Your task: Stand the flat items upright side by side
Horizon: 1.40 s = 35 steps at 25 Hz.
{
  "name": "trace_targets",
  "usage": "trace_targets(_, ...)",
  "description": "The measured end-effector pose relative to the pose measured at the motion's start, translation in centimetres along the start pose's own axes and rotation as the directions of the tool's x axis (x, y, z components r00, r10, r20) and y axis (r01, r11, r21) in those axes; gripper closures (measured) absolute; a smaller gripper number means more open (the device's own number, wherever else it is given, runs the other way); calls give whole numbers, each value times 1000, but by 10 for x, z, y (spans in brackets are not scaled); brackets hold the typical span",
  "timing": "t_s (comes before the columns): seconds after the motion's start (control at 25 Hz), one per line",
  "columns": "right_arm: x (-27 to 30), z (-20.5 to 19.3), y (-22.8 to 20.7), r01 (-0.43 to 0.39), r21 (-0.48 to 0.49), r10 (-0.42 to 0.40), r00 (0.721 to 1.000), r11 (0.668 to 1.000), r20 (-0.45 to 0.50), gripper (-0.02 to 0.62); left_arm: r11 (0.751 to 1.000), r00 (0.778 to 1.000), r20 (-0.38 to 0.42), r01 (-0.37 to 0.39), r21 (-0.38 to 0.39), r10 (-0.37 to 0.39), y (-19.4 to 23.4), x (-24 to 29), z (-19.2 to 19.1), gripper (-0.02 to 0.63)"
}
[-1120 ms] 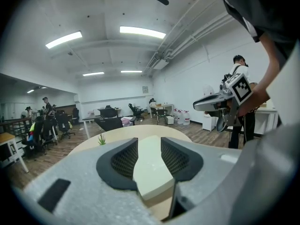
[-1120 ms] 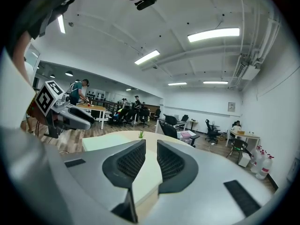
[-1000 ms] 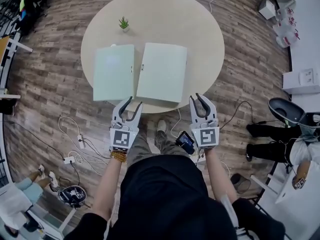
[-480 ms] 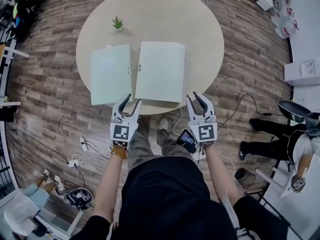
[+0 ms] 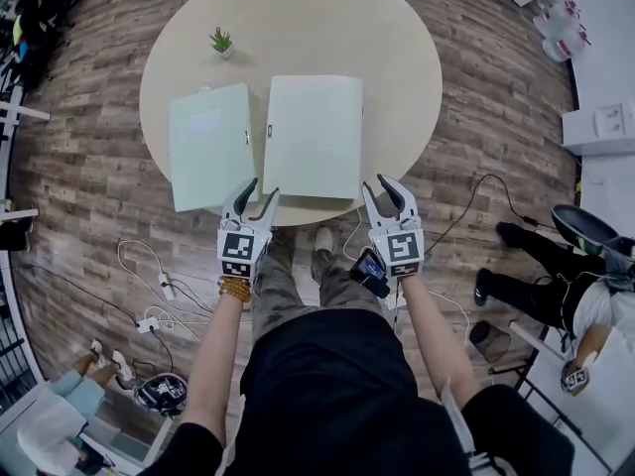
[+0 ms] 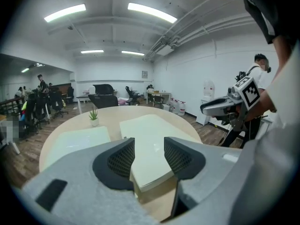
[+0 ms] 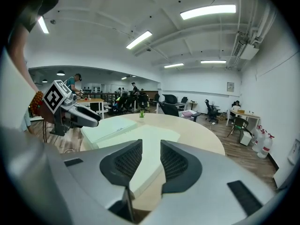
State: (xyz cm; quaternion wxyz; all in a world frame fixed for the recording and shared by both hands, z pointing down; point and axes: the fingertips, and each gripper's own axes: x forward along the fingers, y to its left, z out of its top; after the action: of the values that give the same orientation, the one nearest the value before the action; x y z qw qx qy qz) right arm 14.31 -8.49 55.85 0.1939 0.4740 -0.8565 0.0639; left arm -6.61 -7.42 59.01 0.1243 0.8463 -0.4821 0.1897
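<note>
Both grippers are sitting lower and closer to the round worktop (image 5: 397,58) than a second ago, and their fingers have just been opening. Left gripper (image 5: 262,188) is hovering at the worktop's near edge, fingers spread, pinching nothing. Its own view (image 6: 149,144) is showing the near corner of the right flat item (image 6: 147,139) in the gap, with the pads not pressing on it. Right gripper (image 5: 376,185) is also hanging at the worktop's near edge, fingers spread with a narrower gap and nothing gripped. In its own view (image 7: 150,146), that same item's corner is lying beyond the gap.

Two pale green flat items are lying flat on the worktop's near half, side by side and just apart: left flat item (image 5: 210,145) and right flat item (image 5: 313,135). Neither is standing upright yet. Small potted plant (image 5: 220,41) is standing on the worktop's far left part.
</note>
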Motion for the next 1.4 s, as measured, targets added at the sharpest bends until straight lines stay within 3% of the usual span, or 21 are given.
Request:
trace_targets(0.44,27,-32,1,0,31,1,999,1000,-51,468,995,995,-87,49,-82,-56,9,35,-35,397)
trace_targets(0.72,42,-52,8,-13,70,19,996,997,-91,442,991,991,-112,61,-118,-74,12,47,-44,367)
trace_targets(0.92,54,-62,7,-10,134,25,993,991,-118,399,976,983,-138,94,-198,-123,11,59,-54,311)
trace_targets(1.4,70,-88,10,-19,240,66,979,971,-193,344,979,956,-260,89,-184,-136,8,77,-64,295)
